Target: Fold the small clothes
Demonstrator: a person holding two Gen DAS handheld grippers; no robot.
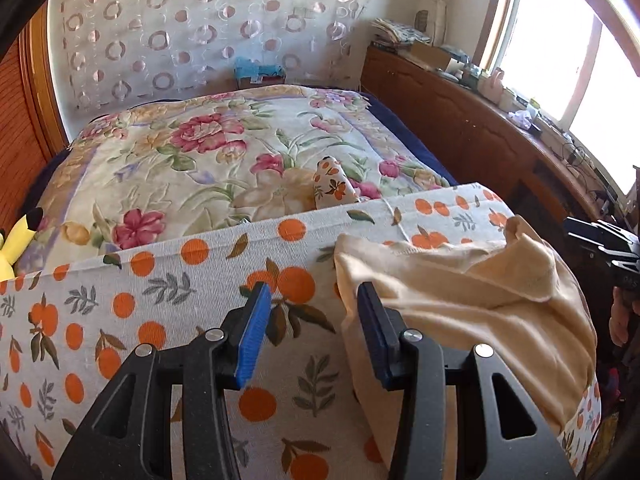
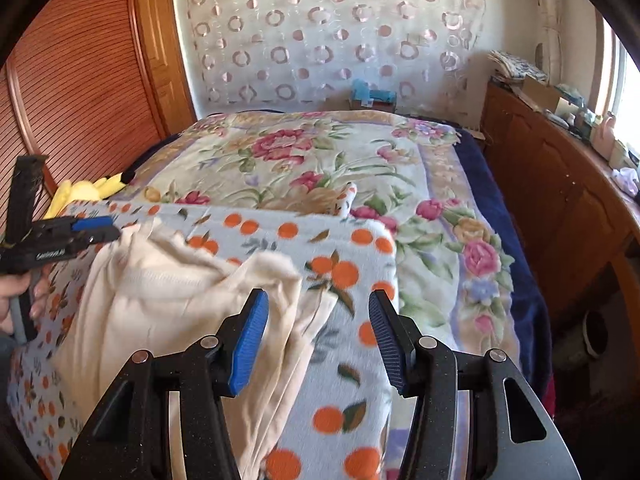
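Note:
A cream-coloured small garment (image 1: 472, 304) lies crumpled on an orange-print cloth (image 1: 168, 312) over the near end of the bed. My left gripper (image 1: 314, 300) is open and empty, its right finger at the garment's left edge. In the right wrist view the garment (image 2: 180, 304) lies left of centre on the orange-print cloth (image 2: 344, 380). My right gripper (image 2: 318, 308) is open and empty, just above the garment's right edge. The left gripper (image 2: 96, 228) also shows at the far left, the right gripper (image 1: 600, 240) at the far right of the left wrist view.
A floral blanket (image 1: 224, 152) covers the bed behind. A small orange-print piece (image 1: 334, 184) lies on it. A yellow plush toy (image 1: 16, 240) sits at the left. A wooden cabinet (image 1: 480, 128) with clutter runs along the right under a window. A wooden door (image 2: 80, 92) stands left.

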